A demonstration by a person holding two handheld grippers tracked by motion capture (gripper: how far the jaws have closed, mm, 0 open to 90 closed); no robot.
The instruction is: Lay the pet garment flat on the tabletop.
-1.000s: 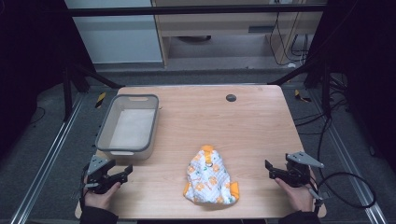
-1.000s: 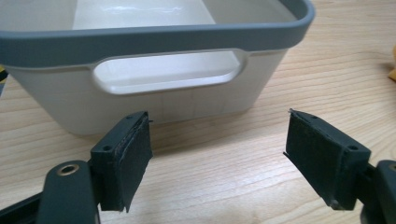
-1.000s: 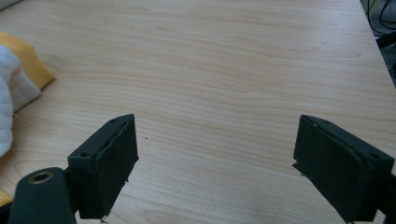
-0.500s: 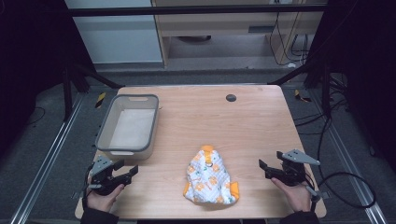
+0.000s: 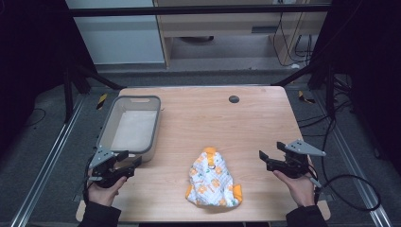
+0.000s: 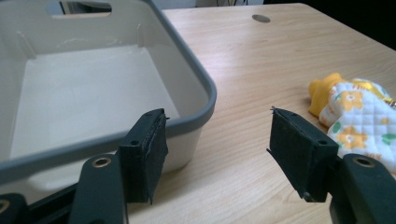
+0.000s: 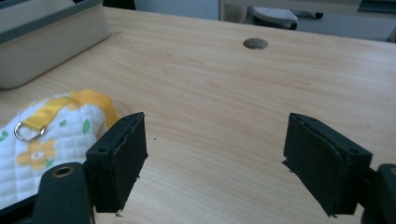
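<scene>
I hold my left gripper [image 5: 134,162] over the near left corner of the table [image 5: 265,118], just in front of the grey-rimmed bin [image 5: 105,131], and its jaws stand wide apart with nothing between them, though they have just been closing a little. In the left gripper view the near corner of the bin sits right behind my left pad [image 6: 150,154], and the quilted cloth [image 5: 212,178] lies off to the right on the wood. My right gripper [image 5: 265,160] hovers over the near right side of the table, its jaws spread and empty too. The cloth, white with orange flowers and yellow trim, lies crumpled between my two grippers, apart from both, with a small metal ring [image 7: 24,130] on its yellow strap.
</scene>
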